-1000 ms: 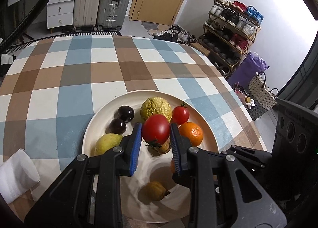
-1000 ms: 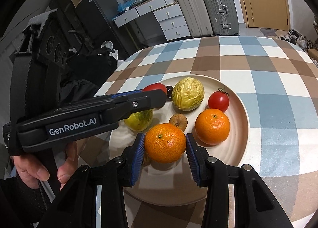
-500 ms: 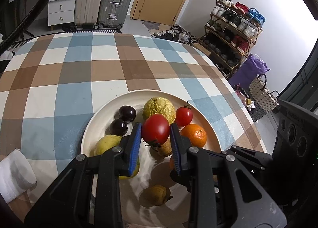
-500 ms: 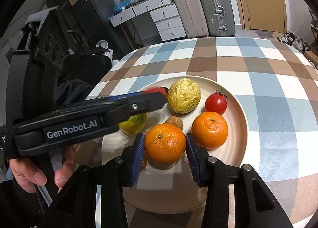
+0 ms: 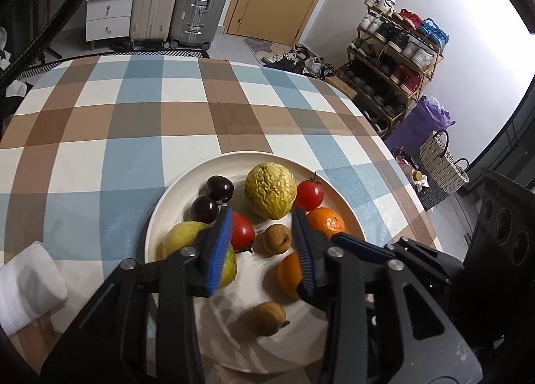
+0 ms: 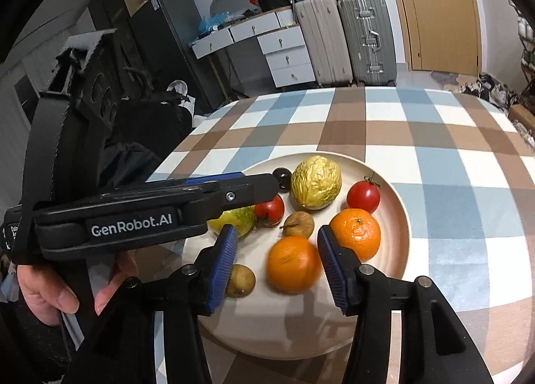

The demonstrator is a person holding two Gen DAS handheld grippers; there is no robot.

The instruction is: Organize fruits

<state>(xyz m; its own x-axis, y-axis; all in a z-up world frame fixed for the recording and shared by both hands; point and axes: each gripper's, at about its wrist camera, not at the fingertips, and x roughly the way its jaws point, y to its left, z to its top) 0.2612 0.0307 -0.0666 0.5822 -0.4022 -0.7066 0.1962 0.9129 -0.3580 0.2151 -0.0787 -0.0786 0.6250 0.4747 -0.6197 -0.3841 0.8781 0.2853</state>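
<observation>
A cream plate (image 5: pixel 160 216) on the checked tablecloth holds several fruits. My left gripper (image 5: pixel 262 248) stands open over it. A red tomato (image 5: pixel 243 231) lies on the plate just inside the left pad, and a small brown fruit (image 5: pixel 276 238) sits between the fingers. My right gripper (image 6: pixel 277 270) is open too, with a blurred orange (image 6: pixel 292 263) lying loose between its pads. A second orange (image 6: pixel 356 233), a small tomato (image 6: pixel 363 196), a wrinkled yellow fruit (image 6: pixel 316 182), two dark plums (image 5: pixel 219 188) and a yellow-green fruit (image 5: pixel 184 236) also lie there.
Another brown fruit (image 5: pixel 265 318) lies near the plate's front. A white roll (image 5: pixel 26 283) rests at the table's left edge. A person's hand (image 6: pixel 50 297) holds the left gripper's body, which crosses the right wrist view. Suitcases and a shoe rack stand beyond the table.
Both grippers have opened. The red tomato has left the left pads and lies on the plate; the orange has dropped from the right pads onto the plate.
</observation>
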